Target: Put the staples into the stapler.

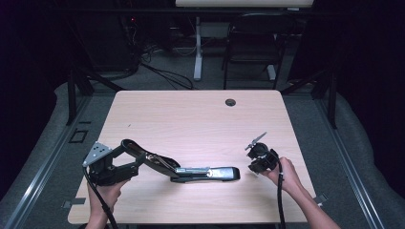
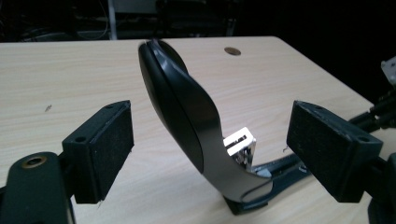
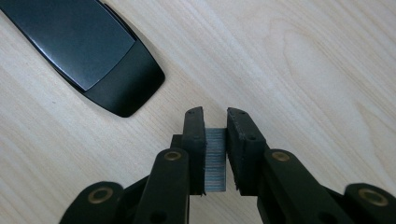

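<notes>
The left tongs (image 1: pixel 125 153) are low on the tabletop (image 1: pixel 191 114), at about eight o'clock. Their jaws are wide apart, and the lifted lid of a black stapler (image 1: pixel 191 171) stands up between them without touching either pad. The stapler is flipped open. Its long flat part lies on the wood and runs toward three o'clock. Over at about four o'clock, near the stapler's end but apart from it, the right tongs (image 3: pixel 215 126) squeeze a small grey strip of staples (image 3: pixel 215 158) tight.
</notes>
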A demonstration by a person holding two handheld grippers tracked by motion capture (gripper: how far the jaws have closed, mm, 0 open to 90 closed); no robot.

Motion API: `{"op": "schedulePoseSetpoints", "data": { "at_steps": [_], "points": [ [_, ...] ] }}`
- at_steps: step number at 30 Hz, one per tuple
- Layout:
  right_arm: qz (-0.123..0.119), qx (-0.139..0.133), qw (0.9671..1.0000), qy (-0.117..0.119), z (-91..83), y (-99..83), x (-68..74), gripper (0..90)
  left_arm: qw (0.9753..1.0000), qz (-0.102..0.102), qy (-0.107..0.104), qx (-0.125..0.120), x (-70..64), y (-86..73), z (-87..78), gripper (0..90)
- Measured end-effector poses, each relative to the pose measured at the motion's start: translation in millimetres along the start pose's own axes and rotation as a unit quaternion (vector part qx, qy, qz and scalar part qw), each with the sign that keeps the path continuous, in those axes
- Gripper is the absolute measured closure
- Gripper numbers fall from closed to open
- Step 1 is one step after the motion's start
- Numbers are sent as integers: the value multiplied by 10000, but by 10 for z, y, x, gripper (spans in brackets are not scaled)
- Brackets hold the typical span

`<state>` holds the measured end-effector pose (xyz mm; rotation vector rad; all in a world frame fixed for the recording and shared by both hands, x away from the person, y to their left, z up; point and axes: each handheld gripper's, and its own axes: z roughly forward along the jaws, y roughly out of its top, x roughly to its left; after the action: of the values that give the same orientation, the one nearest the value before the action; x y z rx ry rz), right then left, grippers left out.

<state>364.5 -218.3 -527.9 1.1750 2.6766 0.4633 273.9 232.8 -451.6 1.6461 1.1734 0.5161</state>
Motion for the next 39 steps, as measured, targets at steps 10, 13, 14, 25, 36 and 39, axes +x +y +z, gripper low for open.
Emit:
{"op": "schedulePoseSetpoints", "data": {
  "at_steps": [10, 13, 14, 25, 36, 39],
  "points": [
    [-62, 13, 10000, -47, -28, 8, -2, 784, 9986, -478, -4, -229, 62, -12, 123, 311],
    [-92, 58, 9999, -34, -17, 12, -6, 784, 9984, -420, 5, -380, 54, -17, 132, 431],
    [-88, 58, 9999, -49, -17, 13, 1, 784, 9983, -419, 49, -402, 45, -17, 134, 457],
    [-362, 54, 9993, -99, -45, 47, 80, 785, 9972, -480, 312, -489, 41, -42, 133, 598],
    [-565, -263, 9978, 243, -85, 177, 29, 785, 9972, -498, 300, -466, 65, -13, 162, 606],
    [-612, -307, 9972, 284, -88, 225, 19, 785, 9972, -500, 286, -478, 73, -13, 169, 608]
  ]
}}
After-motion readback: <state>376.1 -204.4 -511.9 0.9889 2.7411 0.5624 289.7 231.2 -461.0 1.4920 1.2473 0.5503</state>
